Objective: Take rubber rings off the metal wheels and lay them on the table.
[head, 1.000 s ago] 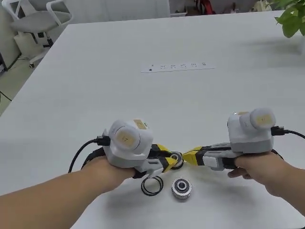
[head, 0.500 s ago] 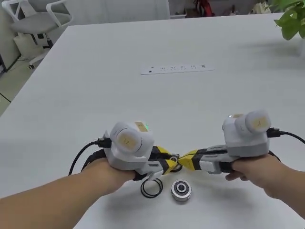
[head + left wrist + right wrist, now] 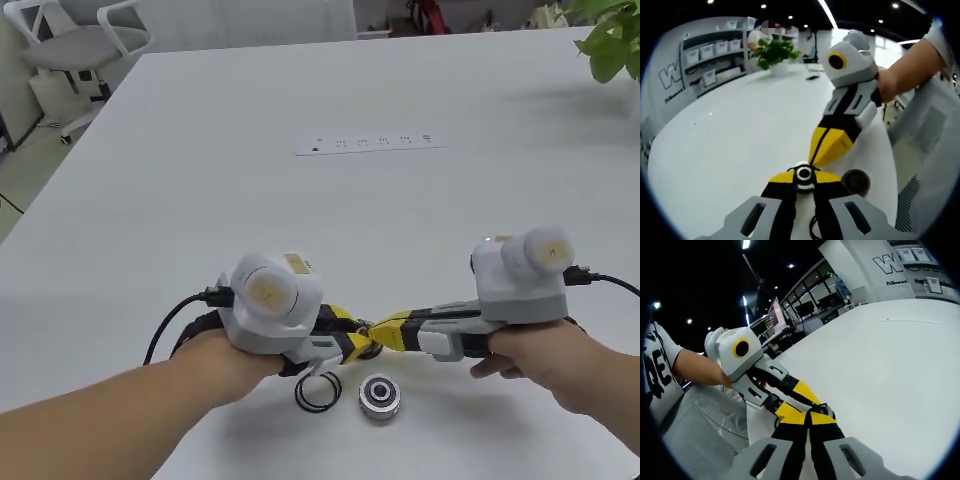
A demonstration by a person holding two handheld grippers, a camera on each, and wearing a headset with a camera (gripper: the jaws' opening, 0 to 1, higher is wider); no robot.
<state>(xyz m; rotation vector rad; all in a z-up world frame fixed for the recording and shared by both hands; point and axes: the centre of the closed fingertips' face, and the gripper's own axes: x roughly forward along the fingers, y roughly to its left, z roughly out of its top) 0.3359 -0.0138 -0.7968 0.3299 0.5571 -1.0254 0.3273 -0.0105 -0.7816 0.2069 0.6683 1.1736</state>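
My left gripper (image 3: 355, 343) (image 3: 804, 179) is shut on a small metal wheel (image 3: 804, 173), held just above the white table (image 3: 300, 220). My right gripper (image 3: 382, 333) (image 3: 813, 418) comes in from the right, its yellow jaws closed tip to tip against that wheel, seemingly pinching its black rubber ring (image 3: 820, 408). In the left gripper view the right gripper's tip (image 3: 817, 159) touches the wheel from above. Below the grippers, loose black rubber rings (image 3: 318, 391) lie on the table beside a second metal wheel (image 3: 380, 394) (image 3: 855, 181).
A flush socket strip (image 3: 372, 143) sits mid-table, far from the work. A green plant (image 3: 612, 42) stands at the far right corner and an office chair (image 3: 85, 40) beyond the far left corner. The table's near edge lies just below the loose wheel.
The right gripper has moved left until its tip meets the wheel in the left gripper, which was visible between the two tips before. The loose rings and the second wheel stayed put.
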